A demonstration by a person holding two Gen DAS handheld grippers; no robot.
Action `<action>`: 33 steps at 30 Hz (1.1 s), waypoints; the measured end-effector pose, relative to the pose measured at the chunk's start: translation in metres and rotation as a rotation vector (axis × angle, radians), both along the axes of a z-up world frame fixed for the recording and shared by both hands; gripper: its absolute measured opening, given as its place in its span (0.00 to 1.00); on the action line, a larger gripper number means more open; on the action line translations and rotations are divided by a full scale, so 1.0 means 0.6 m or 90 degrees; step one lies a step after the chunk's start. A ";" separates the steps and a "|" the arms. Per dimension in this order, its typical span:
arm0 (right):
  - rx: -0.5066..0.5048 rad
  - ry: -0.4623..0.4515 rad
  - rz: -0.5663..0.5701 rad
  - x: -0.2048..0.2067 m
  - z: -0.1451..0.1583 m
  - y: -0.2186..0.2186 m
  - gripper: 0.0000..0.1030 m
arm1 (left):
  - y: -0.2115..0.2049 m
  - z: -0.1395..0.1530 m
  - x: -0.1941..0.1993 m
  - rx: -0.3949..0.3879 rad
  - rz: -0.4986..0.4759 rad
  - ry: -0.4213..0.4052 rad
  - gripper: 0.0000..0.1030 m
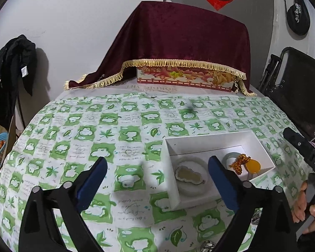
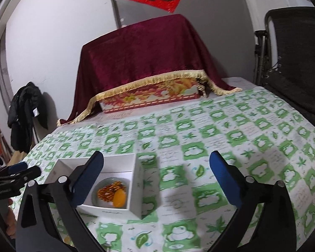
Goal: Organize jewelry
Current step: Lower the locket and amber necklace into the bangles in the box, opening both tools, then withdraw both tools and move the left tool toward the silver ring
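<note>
Both the left gripper and the right gripper are hovering with jaws wide, gripping nothing, above the tabletop; the white box is holding an amber pendant.

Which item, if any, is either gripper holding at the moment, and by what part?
Nothing is held. The left gripper and the right gripper both stand wide open with no thing between their fingers; the jewelry stays in the white box.

The tablecloth is checked in green and white with leaves. The box is white; the pendant amber; the drape maroon, gold-fringed.
</note>
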State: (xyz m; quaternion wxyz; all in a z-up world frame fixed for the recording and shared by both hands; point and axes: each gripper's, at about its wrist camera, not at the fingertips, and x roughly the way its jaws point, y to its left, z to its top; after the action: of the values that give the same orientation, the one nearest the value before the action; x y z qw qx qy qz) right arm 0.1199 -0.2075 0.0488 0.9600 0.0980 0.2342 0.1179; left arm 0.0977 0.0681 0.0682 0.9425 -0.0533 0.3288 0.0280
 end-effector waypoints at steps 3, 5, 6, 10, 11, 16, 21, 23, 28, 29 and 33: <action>0.009 -0.001 -0.020 -0.009 -0.001 -0.015 0.95 | 0.005 -0.006 -0.009 -0.004 0.016 0.004 0.96; 0.024 0.007 -0.021 -0.013 -0.001 -0.026 0.95 | 0.009 -0.013 -0.016 -0.001 0.031 0.016 0.96; 0.030 0.010 -0.023 -0.015 -0.002 -0.030 0.95 | 0.010 -0.015 -0.018 -0.002 0.033 0.019 0.96; 0.054 0.025 -0.026 -0.024 -0.006 -0.044 0.95 | 0.015 -0.027 -0.042 -0.007 0.044 0.038 0.97; 0.064 0.032 -0.025 -0.027 -0.007 -0.049 0.95 | 0.016 -0.029 -0.049 -0.005 0.048 0.040 0.97; 0.122 0.077 -0.012 -0.039 -0.022 -0.068 0.95 | 0.016 -0.028 -0.082 -0.002 0.060 0.033 0.97; 0.160 0.097 -0.010 -0.059 -0.028 -0.085 0.95 | 0.003 -0.031 -0.105 0.006 0.051 0.035 0.97; 0.162 0.096 -0.009 -0.072 -0.029 -0.087 0.95 | -0.007 -0.033 -0.118 0.013 0.039 0.036 0.97; 0.147 0.094 0.000 -0.094 -0.027 -0.078 0.95 | -0.026 -0.037 -0.138 0.023 0.019 0.037 0.97; 0.140 0.091 0.003 -0.100 -0.026 -0.074 0.95 | -0.028 -0.037 -0.140 0.026 0.017 0.036 0.97; 0.103 0.079 0.017 -0.118 -0.020 -0.055 0.95 | -0.034 -0.039 -0.141 0.034 0.015 0.038 0.97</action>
State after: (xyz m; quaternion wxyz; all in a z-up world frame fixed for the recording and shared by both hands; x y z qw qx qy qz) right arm 0.0491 -0.2403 0.0369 0.9311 0.1791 0.2841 0.1427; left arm 0.0132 0.0475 0.0445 0.9329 -0.0310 0.3554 0.0495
